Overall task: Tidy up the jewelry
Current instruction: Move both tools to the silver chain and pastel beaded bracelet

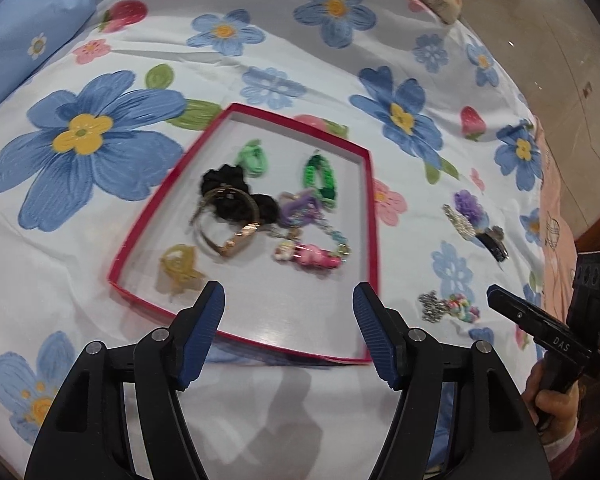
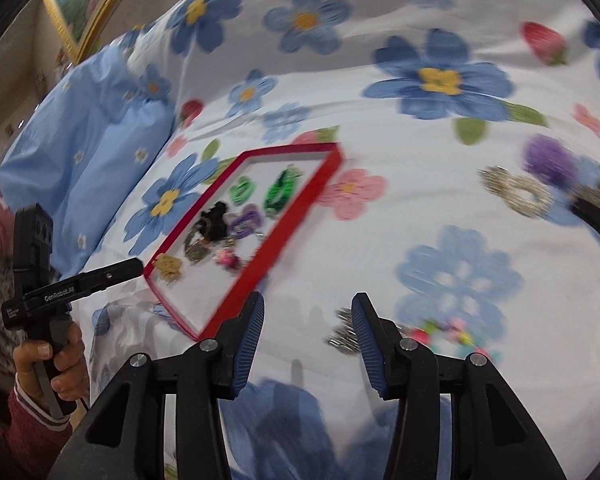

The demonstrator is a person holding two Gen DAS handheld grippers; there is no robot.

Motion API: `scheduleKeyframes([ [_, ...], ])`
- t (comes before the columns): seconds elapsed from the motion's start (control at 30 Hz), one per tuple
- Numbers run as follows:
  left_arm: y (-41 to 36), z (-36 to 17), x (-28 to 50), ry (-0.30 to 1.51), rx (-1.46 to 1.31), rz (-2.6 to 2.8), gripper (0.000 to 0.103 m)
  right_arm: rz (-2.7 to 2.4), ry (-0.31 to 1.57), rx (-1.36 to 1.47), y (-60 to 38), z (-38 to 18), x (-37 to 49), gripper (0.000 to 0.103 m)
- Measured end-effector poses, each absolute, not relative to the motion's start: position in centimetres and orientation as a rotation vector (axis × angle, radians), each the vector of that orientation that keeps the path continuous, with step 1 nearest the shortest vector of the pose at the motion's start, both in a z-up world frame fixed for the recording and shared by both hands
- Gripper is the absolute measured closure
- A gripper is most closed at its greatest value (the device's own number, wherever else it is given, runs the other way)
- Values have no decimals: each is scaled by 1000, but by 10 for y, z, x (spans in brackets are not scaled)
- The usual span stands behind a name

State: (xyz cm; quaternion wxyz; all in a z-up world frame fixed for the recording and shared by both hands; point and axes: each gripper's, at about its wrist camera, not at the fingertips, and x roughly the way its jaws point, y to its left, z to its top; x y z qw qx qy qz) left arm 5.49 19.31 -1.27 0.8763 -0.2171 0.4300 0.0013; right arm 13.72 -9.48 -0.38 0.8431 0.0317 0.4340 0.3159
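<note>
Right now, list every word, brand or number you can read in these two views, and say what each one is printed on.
"DAS": on the black body of the right gripper, seen from the left wrist view.
"GenRobot.AI": on the side of the left gripper, seen from the right wrist view.
Small white print at the butt end of that same gripper: too small to read.
Nothing readable on the red tray, the jewelry or the flowered bedsheet.

Even, bright indoor light falls from above. Motion blur smears the right wrist view most. Fisheye curvature bends both views' dark edges.
</note>
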Motion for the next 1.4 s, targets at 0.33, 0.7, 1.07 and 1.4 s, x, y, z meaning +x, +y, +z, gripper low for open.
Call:
scheduleKeyframes([
  [0.33,131,-3,63,917,-379,-116,37,524,896,146,-168,-6,124,53],
  [0.7,81,-8,75,962,-308,-195,37,480,922,170,-201,-23,109,53],
  [1.07,49,-19,98,1005,-234,-253,37,463,928,159,-205,-31,120,53],
  [1.4,15,-41,133,1045,-146,-319,37,477,976,75,-186,-48,146,55],
])
